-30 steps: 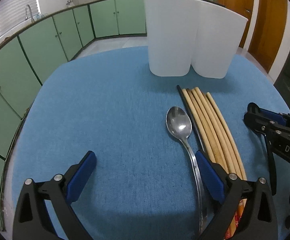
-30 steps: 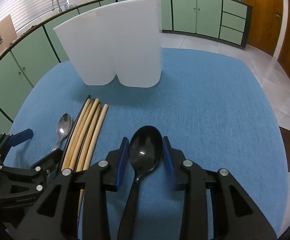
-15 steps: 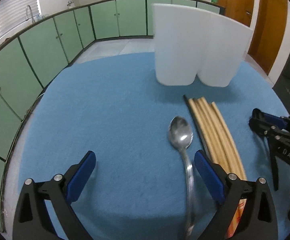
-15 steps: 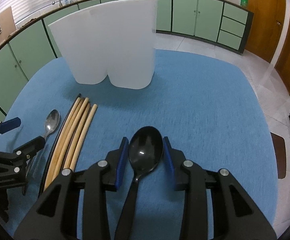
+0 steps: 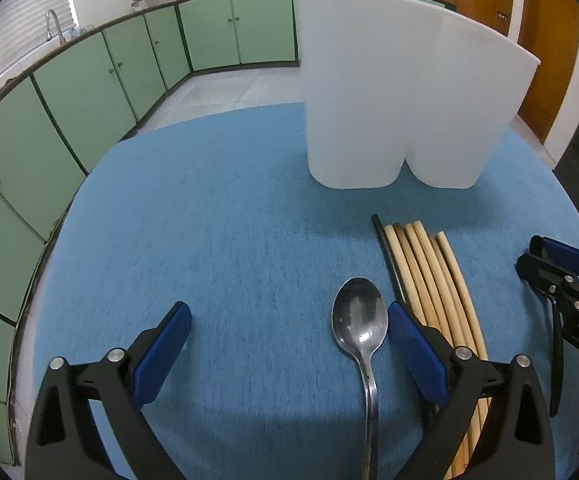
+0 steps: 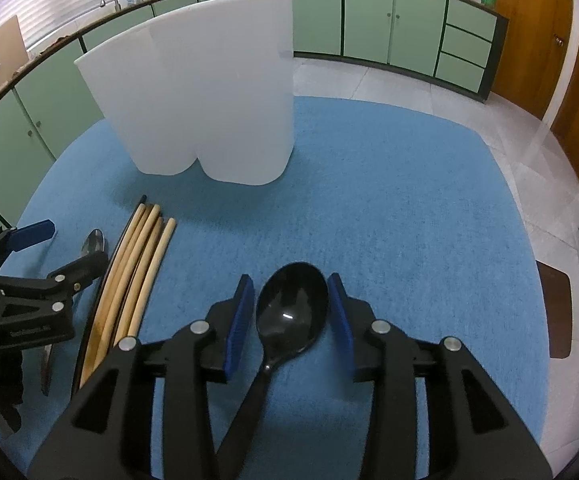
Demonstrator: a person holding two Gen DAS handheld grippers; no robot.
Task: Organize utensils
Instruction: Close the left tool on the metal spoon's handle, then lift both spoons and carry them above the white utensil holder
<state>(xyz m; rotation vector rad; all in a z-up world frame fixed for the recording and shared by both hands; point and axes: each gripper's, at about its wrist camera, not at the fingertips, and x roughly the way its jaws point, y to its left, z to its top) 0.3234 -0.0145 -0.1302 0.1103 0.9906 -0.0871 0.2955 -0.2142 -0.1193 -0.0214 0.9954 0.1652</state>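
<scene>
Covering the round table, the blue cloth leaves a wide bare stretch on its left half in the left wrist view and another right of the black plastic spoon in the right wrist view. The white two-lobed plastic utensil holder stands upright at the far side, its inside hidden in both views. Wooden chopsticks, with one black stick along their edge, lie bundled just short of it. Only the left wrist view shows the whole bowl of the shiny metal spoon; only the right shows the black spoon. Left gripper is spread wide, holding nothing, the metal spoon lying between its fingers close to the right pad. Right gripper is narrowed around the black spoon's bowl with slim gaps either side; a firm grip on the handle cannot be told.
</scene>
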